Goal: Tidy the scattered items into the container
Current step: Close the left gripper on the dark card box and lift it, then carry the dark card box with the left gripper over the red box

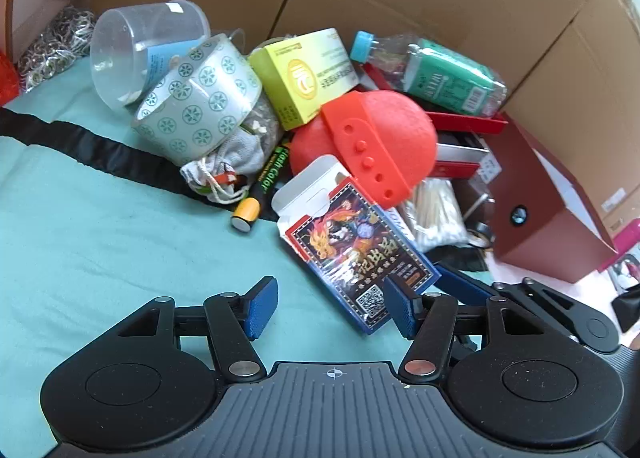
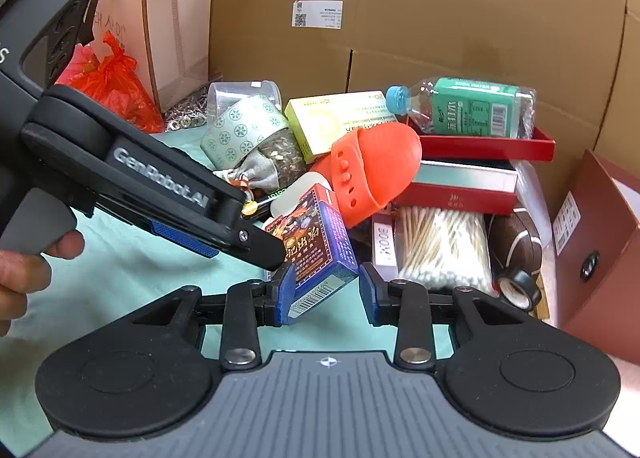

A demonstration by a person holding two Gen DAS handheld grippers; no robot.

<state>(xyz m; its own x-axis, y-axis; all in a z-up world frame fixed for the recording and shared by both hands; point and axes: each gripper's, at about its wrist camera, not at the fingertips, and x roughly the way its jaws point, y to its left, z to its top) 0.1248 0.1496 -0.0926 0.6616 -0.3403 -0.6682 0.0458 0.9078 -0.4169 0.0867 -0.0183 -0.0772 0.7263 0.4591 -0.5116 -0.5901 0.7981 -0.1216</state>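
Centrally, my right gripper (image 2: pixel 324 292) holds the card box (image 2: pixel 316 246): jaws clamped on its lower end, above the teal surface (image 2: pixel 120 278). My left gripper (image 1: pixel 332 308) sits at lower centre, jaws apart, the card box (image 1: pixel 356 254) beside its right pad. Red cap (image 1: pixel 372 142) lies behind.

At frame centre the card box (image 1: pixel 356 254) is blue with a dragon print. Above it the ball (image 1: pixel 372 138) is red-orange. Upper left, the tape (image 1: pixel 200 98) shows green rosettes. The cloth (image 1: pixel 100 226) is pale teal.
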